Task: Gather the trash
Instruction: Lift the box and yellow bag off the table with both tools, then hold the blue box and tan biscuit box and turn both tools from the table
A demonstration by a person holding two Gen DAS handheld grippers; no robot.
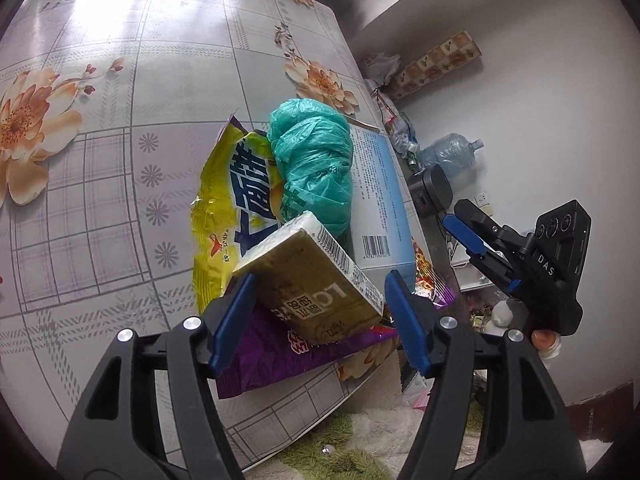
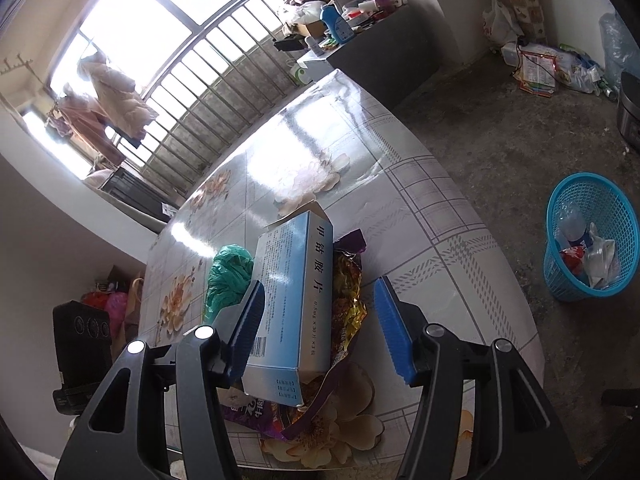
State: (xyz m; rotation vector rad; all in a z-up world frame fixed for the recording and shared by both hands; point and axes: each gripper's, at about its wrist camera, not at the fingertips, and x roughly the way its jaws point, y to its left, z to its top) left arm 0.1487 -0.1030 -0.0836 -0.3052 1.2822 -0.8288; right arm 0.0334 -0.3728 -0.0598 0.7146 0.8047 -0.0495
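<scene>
My left jaws [image 1: 320, 320] stand wide open, holding nothing. Between them lies a tan tissue pack [image 1: 312, 276] with "LO" readable upside down and a barcode along its far edge; its near-left corner looks to touch my left pad. Under it lies a purple wrapper [image 1: 256, 356], beyond it to the left a yellow snack bag [image 1: 228, 216] with large blue Chinese characters, and straight ahead a crumpled green plastic bag [image 1: 312, 160].

My right jaws [image 2: 320, 332] are likewise spread wide and empty. Between them sits a blue medicine box [image 2: 292, 304], its side printed "甲钴胺片" and "0.5mg × 30", with a barcode near my left pad. It rests on a gold-and-purple foil wrapper [image 2: 348, 296].

All lie on the flower-patterned bench [image 2: 432, 240]. Off to the right, on the floor, stands a blue mesh basket [image 2: 592, 196] holding a bottle and wrappers.
</scene>
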